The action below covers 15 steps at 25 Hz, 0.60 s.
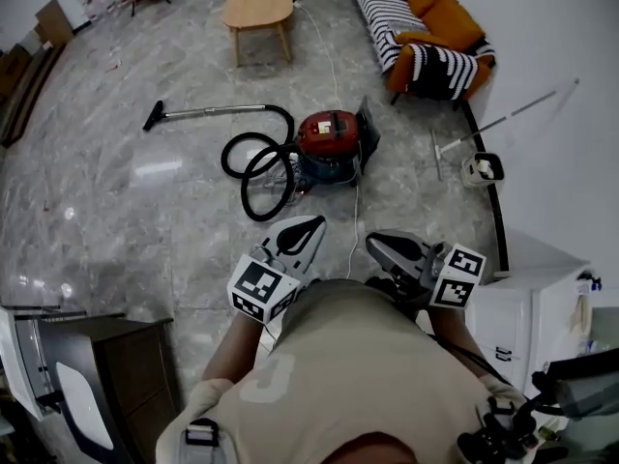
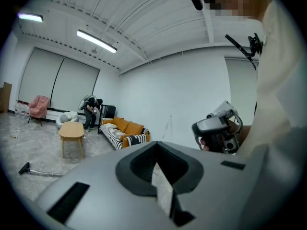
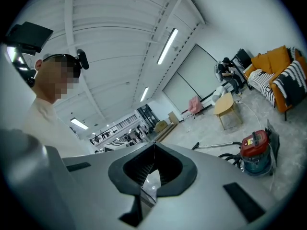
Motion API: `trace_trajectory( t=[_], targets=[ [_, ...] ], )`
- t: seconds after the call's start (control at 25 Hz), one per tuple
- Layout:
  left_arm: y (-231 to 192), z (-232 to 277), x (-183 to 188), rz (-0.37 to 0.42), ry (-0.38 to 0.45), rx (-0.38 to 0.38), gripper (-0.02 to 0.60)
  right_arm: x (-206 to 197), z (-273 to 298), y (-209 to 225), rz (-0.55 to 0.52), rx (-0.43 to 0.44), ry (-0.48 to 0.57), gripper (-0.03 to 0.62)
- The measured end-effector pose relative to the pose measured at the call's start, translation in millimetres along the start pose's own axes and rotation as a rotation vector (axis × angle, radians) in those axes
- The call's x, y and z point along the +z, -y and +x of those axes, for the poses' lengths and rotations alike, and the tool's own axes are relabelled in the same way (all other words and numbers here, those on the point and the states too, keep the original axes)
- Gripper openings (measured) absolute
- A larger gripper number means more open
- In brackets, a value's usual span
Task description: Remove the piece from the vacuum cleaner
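Red canister vacuum cleaner (image 1: 329,141) w/ looped black hose (image 1: 253,172) sits on the grey marble-look floor (image 1: 116,182) at 12 o'clock from us, well apart from both claws. We hold left gripper (image 1: 311,225) & right gripper (image 1: 375,244) by our chest (jaws pressed together, nothing pinched). Oval wooden table (image 1: 257,3) at 11.

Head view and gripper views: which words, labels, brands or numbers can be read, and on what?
No text reads clearly.
vacuum cleaner: pale label on its red top, too small to read.
shirt: pale print, shape unclear.
Cubes on left gripper and right gripper: square markers, no letters.
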<state>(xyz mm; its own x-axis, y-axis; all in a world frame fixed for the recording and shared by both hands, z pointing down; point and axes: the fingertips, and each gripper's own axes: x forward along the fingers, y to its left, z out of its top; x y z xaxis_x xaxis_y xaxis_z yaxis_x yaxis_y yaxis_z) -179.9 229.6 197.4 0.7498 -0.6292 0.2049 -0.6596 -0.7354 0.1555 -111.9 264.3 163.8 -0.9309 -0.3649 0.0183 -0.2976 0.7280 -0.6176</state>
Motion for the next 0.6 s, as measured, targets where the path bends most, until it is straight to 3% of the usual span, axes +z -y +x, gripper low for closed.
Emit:
trace_trajectory(
  t=[0.24, 0.6],
  targets=[
    [-22.7, 3.2, 9.4, -0.014, 0.036, 0.068, 0.002, 5.8, 13.7, 13.5, 0.04, 0.034, -0.024, 0.003],
    [-31.6, 37.5, 10.3, -0.022, -0.033, 0.124, 0.002, 30.5, 8.0, 61.2, 0.115, 0.063, 0.005, 0.003]
  ],
)
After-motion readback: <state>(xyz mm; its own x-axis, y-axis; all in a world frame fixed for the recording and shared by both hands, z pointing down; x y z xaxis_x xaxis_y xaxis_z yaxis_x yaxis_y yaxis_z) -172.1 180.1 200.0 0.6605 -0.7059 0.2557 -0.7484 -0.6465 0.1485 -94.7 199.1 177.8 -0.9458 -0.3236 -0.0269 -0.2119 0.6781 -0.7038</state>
